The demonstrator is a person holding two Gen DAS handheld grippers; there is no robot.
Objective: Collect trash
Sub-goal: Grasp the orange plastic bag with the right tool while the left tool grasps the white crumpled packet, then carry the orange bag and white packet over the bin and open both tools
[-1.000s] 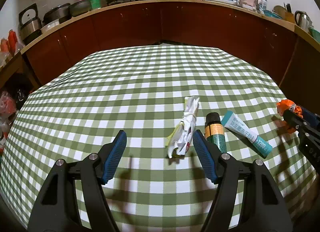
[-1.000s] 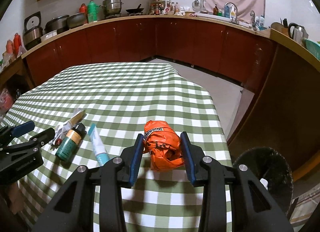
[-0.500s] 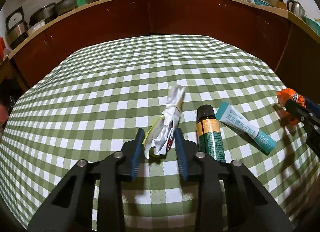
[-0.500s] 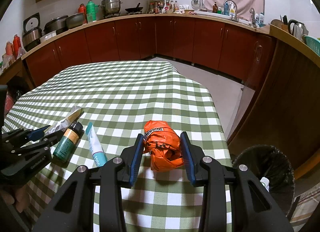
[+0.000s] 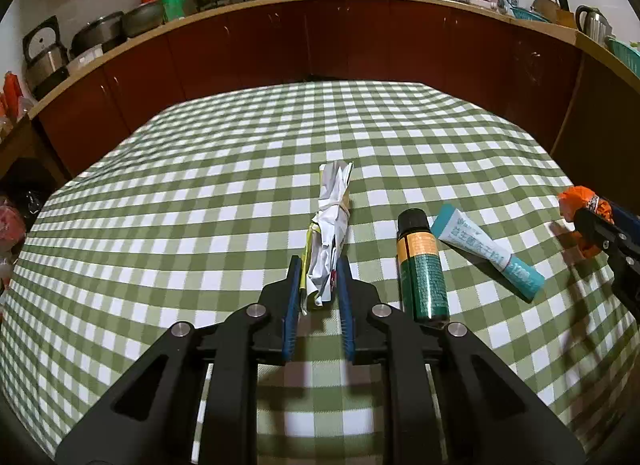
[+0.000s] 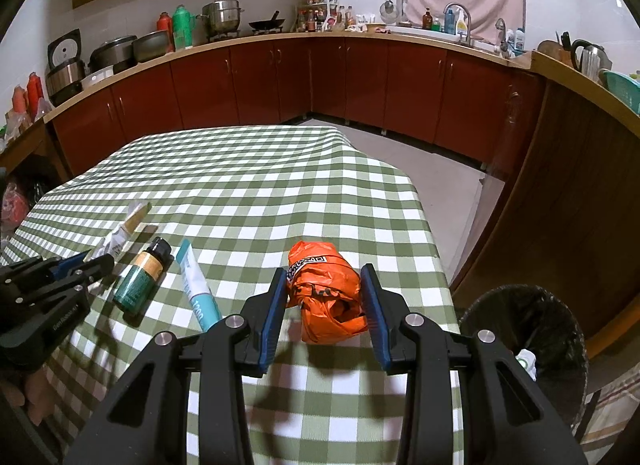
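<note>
My left gripper (image 5: 319, 271) is shut on the near end of a twisted white paper wrapper (image 5: 331, 225), which also shows in the right wrist view (image 6: 120, 235), on the green checked tablecloth (image 5: 200, 193). My right gripper (image 6: 325, 279) is shut on a crumpled orange plastic bag (image 6: 326, 291), held near the table's right edge; the bag also shows at the right of the left wrist view (image 5: 580, 201). A black mesh trash bin (image 6: 528, 345) stands on the floor, right of the table.
A green spray bottle with an orange band (image 5: 422, 265) and a teal and white tube (image 5: 486, 251) lie between the two grippers. Dark red kitchen cabinets (image 6: 280, 81) with a cluttered counter run behind the table.
My left gripper has moved forward around the paper wrapper and closed on it. My right gripper keeps its hold on the orange bag and has barely moved.
</note>
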